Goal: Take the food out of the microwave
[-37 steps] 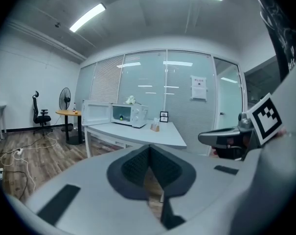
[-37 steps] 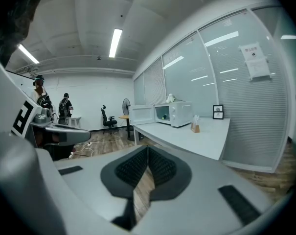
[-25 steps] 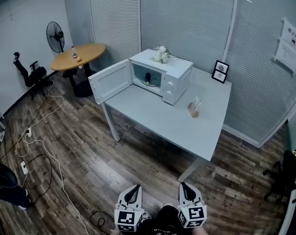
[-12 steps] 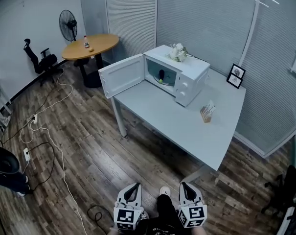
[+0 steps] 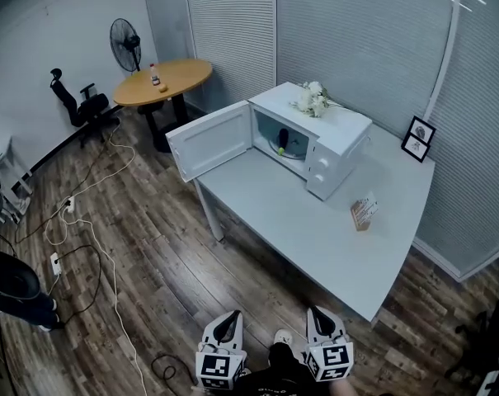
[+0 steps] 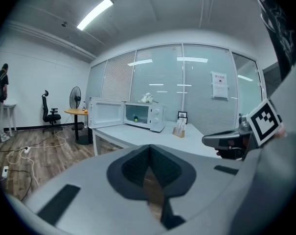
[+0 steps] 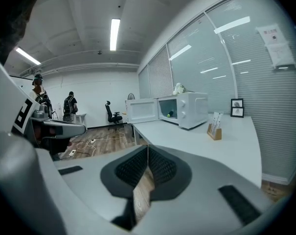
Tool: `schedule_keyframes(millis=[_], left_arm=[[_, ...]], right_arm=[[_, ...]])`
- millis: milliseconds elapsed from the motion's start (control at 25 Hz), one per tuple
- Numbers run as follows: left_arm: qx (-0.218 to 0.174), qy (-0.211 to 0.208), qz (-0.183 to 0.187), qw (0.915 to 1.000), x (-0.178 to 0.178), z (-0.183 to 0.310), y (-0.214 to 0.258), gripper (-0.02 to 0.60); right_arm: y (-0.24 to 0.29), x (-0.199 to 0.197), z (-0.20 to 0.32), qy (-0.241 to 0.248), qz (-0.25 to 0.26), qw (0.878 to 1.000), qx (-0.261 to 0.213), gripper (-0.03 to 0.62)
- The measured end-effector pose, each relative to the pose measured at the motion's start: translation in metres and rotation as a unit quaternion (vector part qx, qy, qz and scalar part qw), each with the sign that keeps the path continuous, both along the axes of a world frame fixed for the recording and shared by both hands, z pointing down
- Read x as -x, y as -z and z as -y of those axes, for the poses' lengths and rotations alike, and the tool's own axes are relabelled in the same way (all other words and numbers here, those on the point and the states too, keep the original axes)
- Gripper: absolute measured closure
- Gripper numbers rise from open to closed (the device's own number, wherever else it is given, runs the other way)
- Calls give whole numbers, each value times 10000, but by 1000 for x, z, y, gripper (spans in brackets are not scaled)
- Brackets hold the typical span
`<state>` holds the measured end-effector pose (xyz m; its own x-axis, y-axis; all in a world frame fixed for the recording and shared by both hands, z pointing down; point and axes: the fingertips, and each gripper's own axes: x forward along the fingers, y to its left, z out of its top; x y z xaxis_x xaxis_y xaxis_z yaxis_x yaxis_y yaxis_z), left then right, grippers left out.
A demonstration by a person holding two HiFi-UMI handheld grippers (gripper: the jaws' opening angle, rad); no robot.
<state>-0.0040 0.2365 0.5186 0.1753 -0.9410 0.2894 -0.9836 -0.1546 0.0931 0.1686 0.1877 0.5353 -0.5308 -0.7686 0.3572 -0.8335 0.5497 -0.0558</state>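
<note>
The food point(image 5: 281, 149) lies inside the microwave point(image 5: 336, 134), low in the open cavity. It shows only as a small yellow-green spot, with a dark upright thing point(image 5: 281, 138) just behind it. It is too small to tell its long axis or which way it points. The door point(image 5: 212, 139) stands swung wide open to the left. The microwave stands on the far part of the table point(image 5: 307, 221), with flowers point(image 5: 313, 99) on top. A card holder point(image 5: 364, 213) and a photo frame point(image 5: 419, 137) stand to its right, apart from it.

In the head view the left tongs point(image 5: 228, 323) and right tongs point(image 5: 318, 318) are at the bottom edge, over the wood floor, well apart from the table and partly cut off. Only the gripper views show the jaws: on both tongs the tips are together, with nothing between them. The right gripper view shows people point(image 7: 69, 104) standing at the far wall, whom the head view does not show.
</note>
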Motion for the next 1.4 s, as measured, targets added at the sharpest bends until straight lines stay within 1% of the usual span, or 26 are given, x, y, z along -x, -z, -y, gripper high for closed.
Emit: schedule_keyframes(millis=[320,640,800,1160,1400], left_arm=[[107,151,0,9998,-20,74,3,574],[197,296,-62,9993,-46,123,-3,574],[214,316,-99,9992,-56,139,-7,574],[200,37,-80,9998,-75,168,-7,574],[282,-136,-103,9995,-73,194,-18,574]], right_arm=[[4,-5,78,288,123,9995,-18,589],[6,-24,136,490,148,9987,-36,589],[6,-32,152,508,177,9985,-33,589],[3,-40,163,403,274,9988,63,589],[11,-30,187,229,402,9989,-15,589]])
